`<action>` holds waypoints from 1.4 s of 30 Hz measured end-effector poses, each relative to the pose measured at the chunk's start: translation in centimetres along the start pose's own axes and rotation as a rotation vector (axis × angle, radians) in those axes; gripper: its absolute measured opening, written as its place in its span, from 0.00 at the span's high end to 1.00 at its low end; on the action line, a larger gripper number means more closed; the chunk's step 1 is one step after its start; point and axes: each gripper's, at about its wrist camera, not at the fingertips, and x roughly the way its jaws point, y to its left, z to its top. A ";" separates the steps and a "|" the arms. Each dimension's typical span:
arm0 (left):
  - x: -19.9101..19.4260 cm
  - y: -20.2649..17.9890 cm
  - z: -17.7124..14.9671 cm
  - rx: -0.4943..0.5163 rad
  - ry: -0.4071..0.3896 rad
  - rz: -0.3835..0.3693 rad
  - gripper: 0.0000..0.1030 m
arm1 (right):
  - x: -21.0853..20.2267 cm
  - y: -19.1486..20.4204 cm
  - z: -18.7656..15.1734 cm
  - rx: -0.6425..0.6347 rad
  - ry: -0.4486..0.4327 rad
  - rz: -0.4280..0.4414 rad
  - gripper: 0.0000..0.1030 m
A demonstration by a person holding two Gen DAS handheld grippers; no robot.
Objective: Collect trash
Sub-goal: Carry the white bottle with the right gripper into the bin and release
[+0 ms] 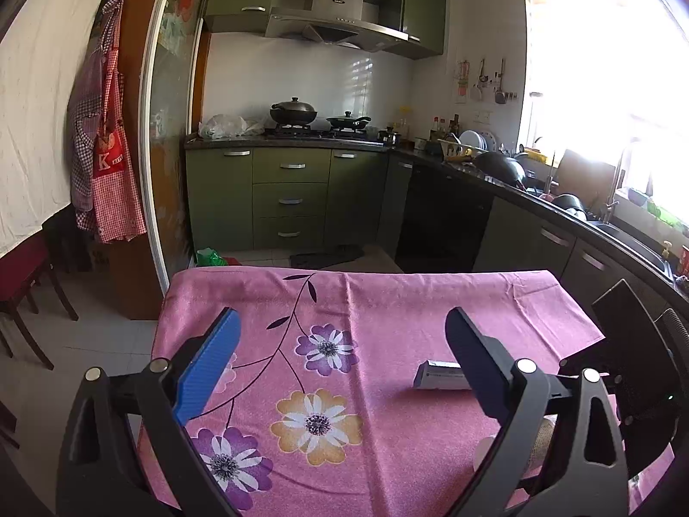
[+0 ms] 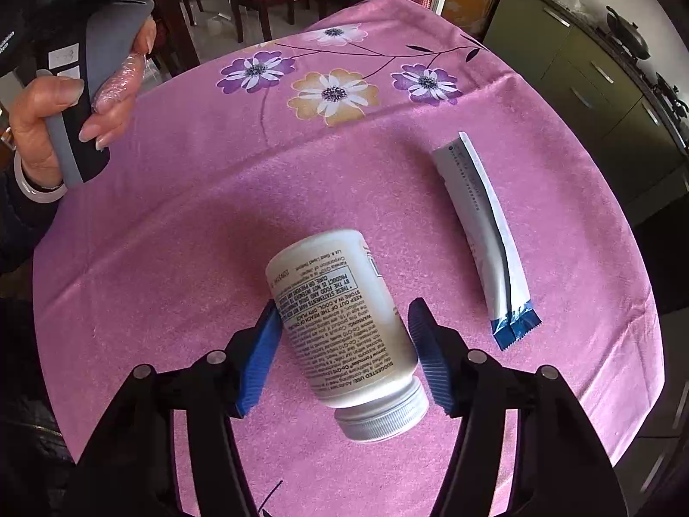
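A white pill bottle (image 2: pixel 336 284) with a printed label and a ribbed screw cap lies on its side on the pink flowered tablecloth (image 2: pixel 193 215). My right gripper (image 2: pixel 344 308) points steeply down over it, its blue pads pressed against the bottle's two sides. To the bottle's right lies a white sachet (image 2: pixel 486 237) with a blue end. My left gripper (image 1: pixel 342 319) hovers over the same table, open with nothing between its fingers. In the left wrist view, the sachet (image 1: pixel 437 375) shows partly behind the right finger.
Kitchen counters (image 1: pixel 538 198) with pans and dishes run behind and to the right of the table. A green bag (image 1: pixel 211 257) sits on the floor past the far edge. Chairs (image 1: pixel 26 297) stand to the left. A person's hand (image 2: pixel 47 129) holds the left gripper's handle.
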 end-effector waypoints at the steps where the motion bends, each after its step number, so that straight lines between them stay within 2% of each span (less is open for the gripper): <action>1: 0.0 0.0 0.0 -0.001 0.001 0.000 0.12 | 0.1 -0.1 0.1 0.008 0.000 0.011 0.43; 4: 0.1 0.0 0.0 -0.002 0.005 -0.004 0.12 | 0.6 -0.2 -0.1 0.030 0.015 0.035 0.47; 7: 0.2 -0.2 -0.1 0.005 0.006 -0.003 0.12 | 0.6 -0.7 -0.2 0.075 -0.025 0.051 0.52; 13: 0.4 -0.7 -0.4 0.019 0.014 -0.004 0.12 | -0.2 -1.6 -1.8 0.196 -0.073 0.104 0.52; 22: 0.6 -1.9 -0.9 0.058 0.025 -0.022 0.12 | -5.2 -2.2 -6.9 0.370 -0.167 0.118 0.52; 25: 0.7 -2.4 -1.1 0.072 0.032 -0.032 0.12 | -8.8 -3.2 -10.5 0.464 -0.216 0.082 0.52; 28: 0.9 -2.8 -1.4 0.081 0.044 -0.048 0.12 | -12.7 -5.3 -15.4 0.585 -0.233 -0.024 0.52; 31: 1.1 -3.3 -1.6 0.101 0.049 -0.050 0.12 | -15.6 -7.6 -21.0 0.714 -0.199 -0.144 0.52; 35: 1.2 -3.9 -1.9 0.124 0.054 -0.053 0.12 | -17.2 -10.4 -28.2 0.889 -0.126 -0.254 0.52; 38: 1.3 -4.2 -2.1 0.134 0.061 -0.054 0.11 | -17.3 -12.0 -32.8 1.000 -0.069 -0.273 0.52; 42: 1.5 -4.5 -2.4 0.149 0.071 -0.058 0.11 | -16.1 -13.7 -36.5 1.108 -0.020 -0.270 0.52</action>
